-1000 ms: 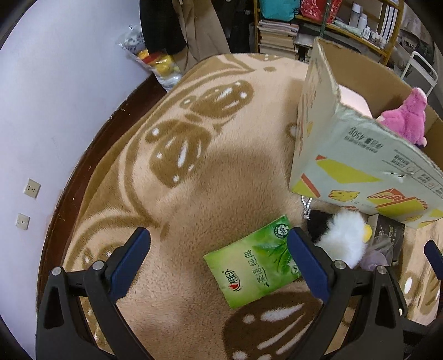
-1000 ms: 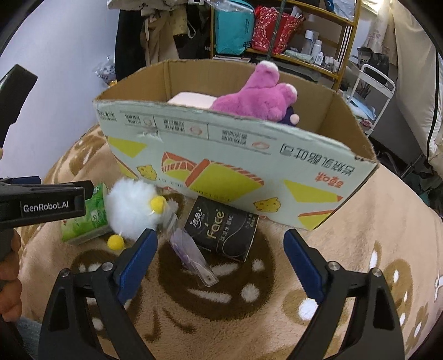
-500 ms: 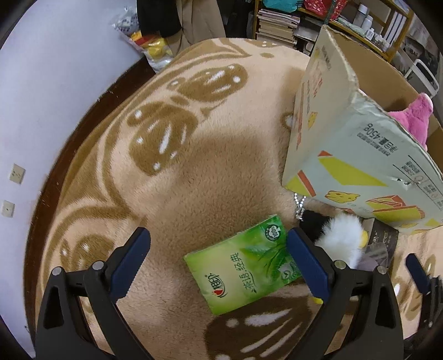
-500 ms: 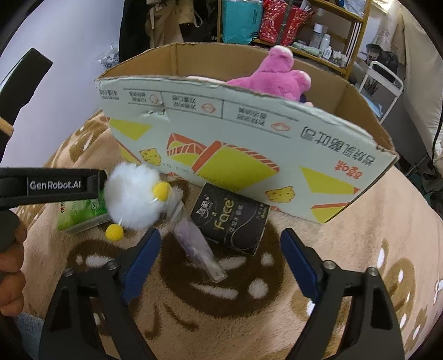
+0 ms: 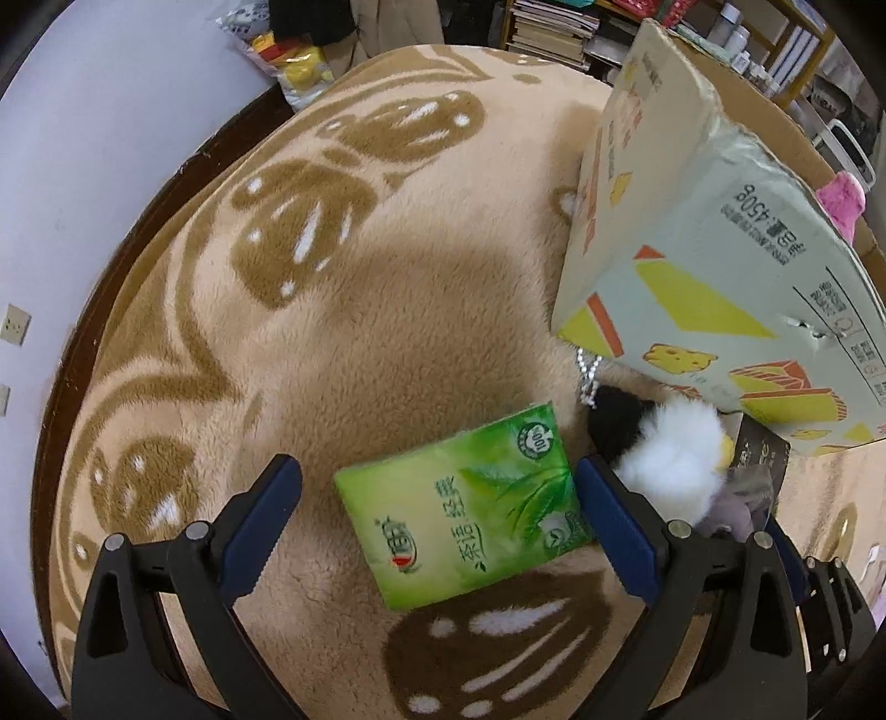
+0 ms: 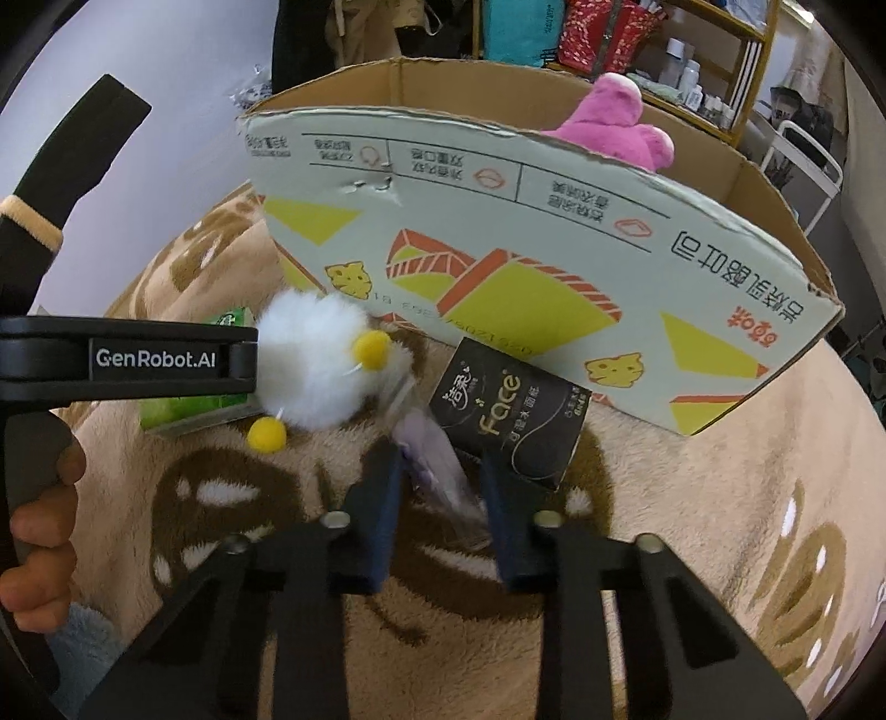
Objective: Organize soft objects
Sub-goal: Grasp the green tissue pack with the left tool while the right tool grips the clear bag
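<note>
A green tissue pack [image 5: 465,498] lies on the beige rug between the wide-open fingers of my left gripper [image 5: 437,498]. A white fluffy toy [image 6: 321,365] with yellow pompoms lies beside it, in front of the cardboard box [image 6: 531,232]. A pink plush [image 6: 614,127] sits inside the box. My right gripper [image 6: 440,471] has closed around a clear packet with a purple item [image 6: 437,465]. A black "Face" tissue pack [image 6: 509,415] lies just right of it, against the box.
The rug [image 5: 332,310] ends at a dark floor strip and white wall on the left. Shelves with books and bags [image 6: 565,27] stand behind the box. The left gripper's body [image 6: 127,360] crosses the right wrist view.
My right gripper moved down and forward and closed its fingers around the clear packet. My left gripper moved lower over the green tissue pack, still open.
</note>
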A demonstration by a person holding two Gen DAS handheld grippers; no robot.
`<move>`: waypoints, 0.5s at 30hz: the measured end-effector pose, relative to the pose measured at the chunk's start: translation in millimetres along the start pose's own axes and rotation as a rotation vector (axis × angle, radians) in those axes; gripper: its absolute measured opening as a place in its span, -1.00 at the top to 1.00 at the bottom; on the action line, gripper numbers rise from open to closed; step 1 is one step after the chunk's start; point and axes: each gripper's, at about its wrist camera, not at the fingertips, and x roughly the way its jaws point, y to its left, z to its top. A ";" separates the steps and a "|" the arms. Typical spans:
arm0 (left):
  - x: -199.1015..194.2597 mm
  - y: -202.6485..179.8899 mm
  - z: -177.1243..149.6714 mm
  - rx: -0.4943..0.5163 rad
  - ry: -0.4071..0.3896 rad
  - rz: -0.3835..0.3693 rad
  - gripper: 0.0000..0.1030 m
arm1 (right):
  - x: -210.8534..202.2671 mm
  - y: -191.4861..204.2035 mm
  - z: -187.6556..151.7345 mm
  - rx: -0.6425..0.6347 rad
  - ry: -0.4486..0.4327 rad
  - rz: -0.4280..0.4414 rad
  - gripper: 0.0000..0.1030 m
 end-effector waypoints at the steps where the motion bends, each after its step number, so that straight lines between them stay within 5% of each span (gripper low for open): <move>1: 0.1 1.6 -0.6 -0.005 0.002 -0.001 -0.85 | -0.7 -0.2 -0.3 -0.001 0.002 0.004 0.57; 6: -2.5 5.3 -7.0 -0.008 0.007 -0.029 -0.52 | -7.7 -2.5 -4.2 0.006 -0.003 -0.026 0.70; 15: -27.3 1.5 -28.5 0.041 -0.061 0.007 -0.49 | -40.8 -17.8 -8.8 0.041 -0.070 -0.027 0.74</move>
